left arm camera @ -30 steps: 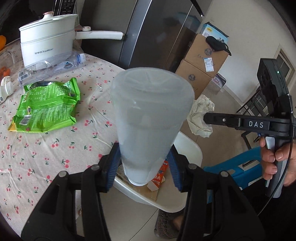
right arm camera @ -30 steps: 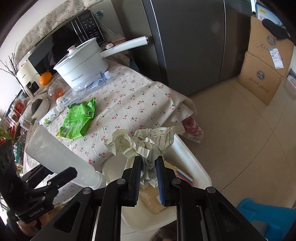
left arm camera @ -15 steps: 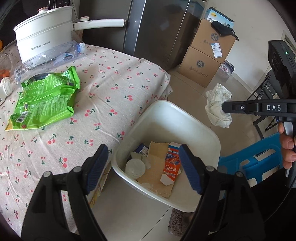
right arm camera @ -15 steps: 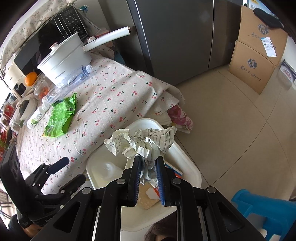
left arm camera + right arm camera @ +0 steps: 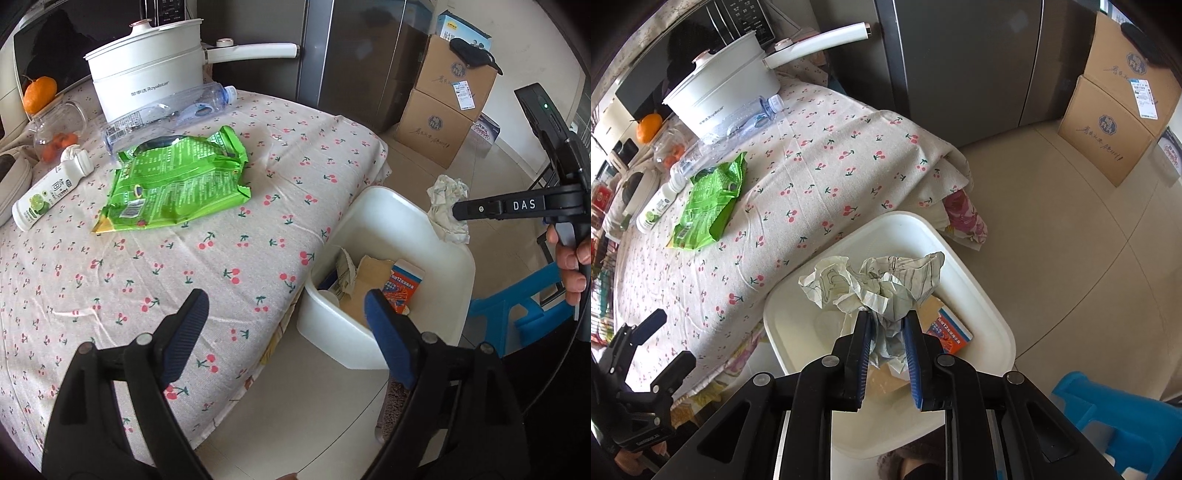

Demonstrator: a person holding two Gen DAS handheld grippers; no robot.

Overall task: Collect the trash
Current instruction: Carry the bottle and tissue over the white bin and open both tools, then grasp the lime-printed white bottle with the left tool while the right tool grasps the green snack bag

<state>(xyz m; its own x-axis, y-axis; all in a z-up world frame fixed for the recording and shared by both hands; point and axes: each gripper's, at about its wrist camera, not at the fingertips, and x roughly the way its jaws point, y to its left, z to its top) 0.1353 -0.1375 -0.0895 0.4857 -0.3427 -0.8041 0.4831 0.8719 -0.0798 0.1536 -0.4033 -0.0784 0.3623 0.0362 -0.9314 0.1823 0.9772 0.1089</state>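
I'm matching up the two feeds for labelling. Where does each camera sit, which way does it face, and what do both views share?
Left wrist: on the left gripper, looking down over the cherry tablecloth and white bin; its fingers are opening with nothing between them, and the person's right hand shows.
Right wrist: on the right gripper, looking steeply down into the bin; its fingers clamp crumpled paper, and the left gripper shows at lower left.
Shared: bin, paper, green bag, white pot.
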